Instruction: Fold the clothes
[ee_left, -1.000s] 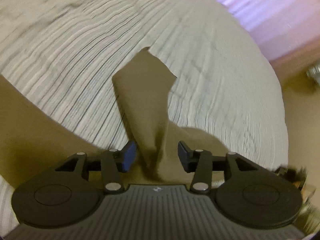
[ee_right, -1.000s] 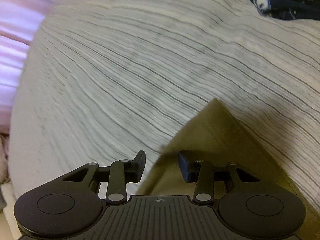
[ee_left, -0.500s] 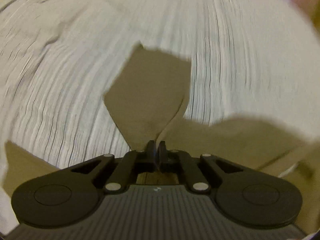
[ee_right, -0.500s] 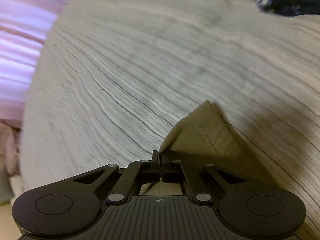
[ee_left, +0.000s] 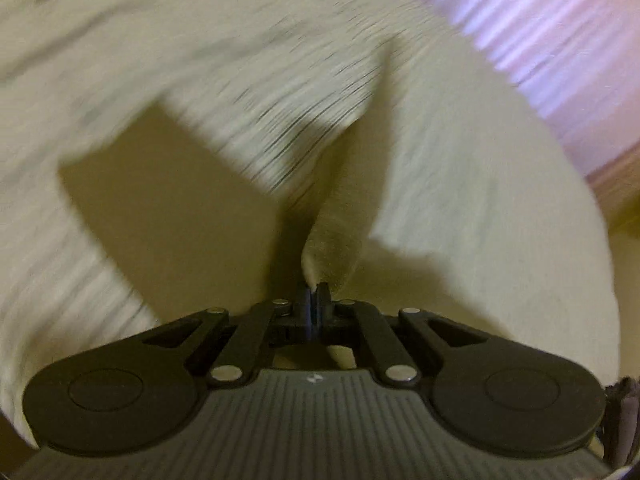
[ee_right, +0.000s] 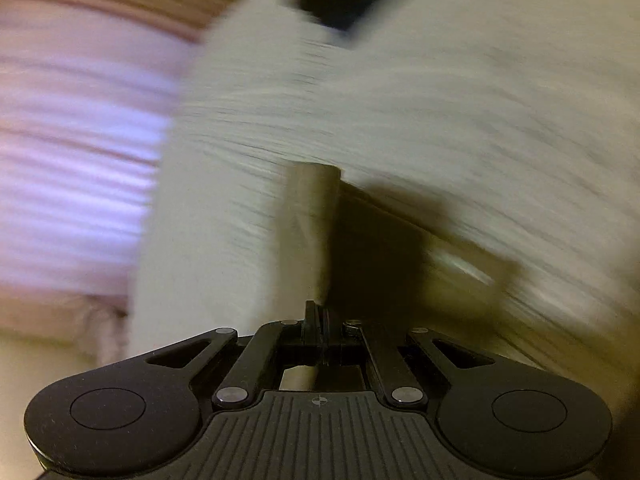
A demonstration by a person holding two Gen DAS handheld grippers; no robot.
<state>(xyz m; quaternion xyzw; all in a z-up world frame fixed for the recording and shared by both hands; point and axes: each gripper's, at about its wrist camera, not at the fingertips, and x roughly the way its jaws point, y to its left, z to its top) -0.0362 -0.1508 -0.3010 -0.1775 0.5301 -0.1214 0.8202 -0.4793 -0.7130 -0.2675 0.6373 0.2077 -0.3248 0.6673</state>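
Observation:
An olive-khaki garment [ee_left: 168, 200] lies on a grey-and-white striped bedspread [ee_left: 280, 92]. In the left wrist view my left gripper [ee_left: 315, 300] is shut on a pinched fold of the garment, which rises from the pads in a pale ridge. In the right wrist view my right gripper [ee_right: 316, 312] is shut on another edge of the same garment [ee_right: 312, 220], which stands up as a narrow strip in front of the pads, with more of the cloth trailing off to the right. Both views are heavily blurred.
The bedspread [ee_right: 440, 100] fills most of both views. A pink-and-purple striped surface lies beyond the bed's edge [ee_left: 560, 60] [ee_right: 72, 140]. A dark item [ee_right: 320, 4] sits at the far end of the bed.
Both grippers went from open around the garment's edges to shut on them. Since then both hands have swept fast across the bed, dragging the cloth with them.

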